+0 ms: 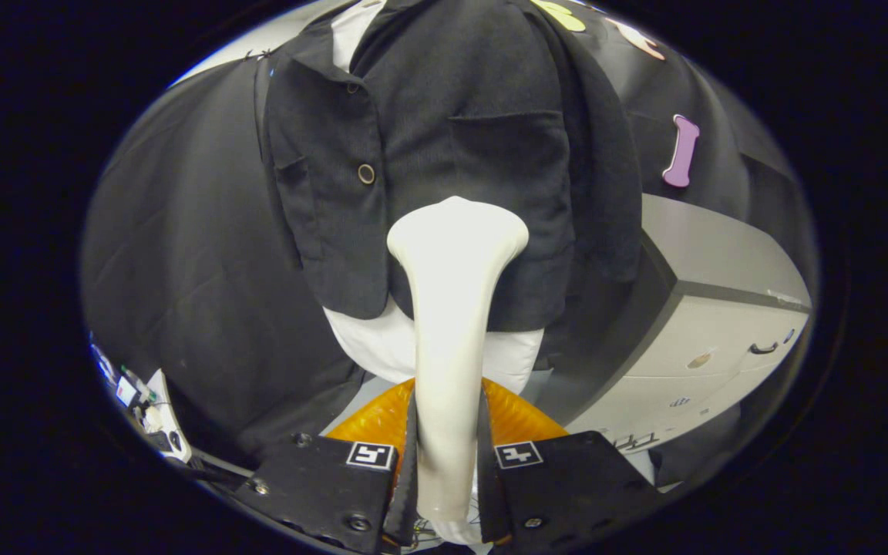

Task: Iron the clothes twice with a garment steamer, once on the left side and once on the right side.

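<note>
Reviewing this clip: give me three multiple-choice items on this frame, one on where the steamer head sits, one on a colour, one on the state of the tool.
1. Where is the steamer head?
A. Against the dark jacket, below its chest pocket
B. On the grey cabinet
C. Lying on the floor

2. What colour is the garment showing under the jacket's hem?
A. Red
B. White
C. Green

3. What is the tool doing?
A. Open, holding nothing
B. Shut on the jacket's sleeve
C. Shut on the steamer's handle

Answers:
1. A, the flared head stands in front of the jacket's lower front, under the pocket.
2. B, a white garment shows beneath the hem on both sides of the steamer.
3. C, both fingers press on the pale handle between them.
</note>
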`<state>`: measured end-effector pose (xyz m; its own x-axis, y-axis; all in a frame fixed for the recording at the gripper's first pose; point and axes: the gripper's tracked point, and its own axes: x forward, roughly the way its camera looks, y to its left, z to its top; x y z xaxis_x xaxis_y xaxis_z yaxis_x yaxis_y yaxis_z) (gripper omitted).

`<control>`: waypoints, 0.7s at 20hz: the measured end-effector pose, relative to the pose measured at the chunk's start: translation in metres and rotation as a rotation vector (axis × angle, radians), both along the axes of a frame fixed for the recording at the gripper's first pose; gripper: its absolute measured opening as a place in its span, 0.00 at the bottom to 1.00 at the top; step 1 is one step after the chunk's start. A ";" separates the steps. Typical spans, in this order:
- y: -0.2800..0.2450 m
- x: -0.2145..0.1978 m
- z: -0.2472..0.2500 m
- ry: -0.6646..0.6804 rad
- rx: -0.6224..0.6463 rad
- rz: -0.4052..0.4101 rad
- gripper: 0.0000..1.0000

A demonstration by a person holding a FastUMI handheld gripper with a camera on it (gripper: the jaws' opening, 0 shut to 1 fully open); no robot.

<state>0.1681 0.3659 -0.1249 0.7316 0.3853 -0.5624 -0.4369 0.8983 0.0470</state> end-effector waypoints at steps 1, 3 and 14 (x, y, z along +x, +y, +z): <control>-0.002 0.000 0.006 -0.009 0.006 -0.004 0.34; -0.007 -0.002 0.019 -0.031 0.020 -0.016 0.34; 0.035 -0.048 0.174 -0.274 0.141 0.026 0.34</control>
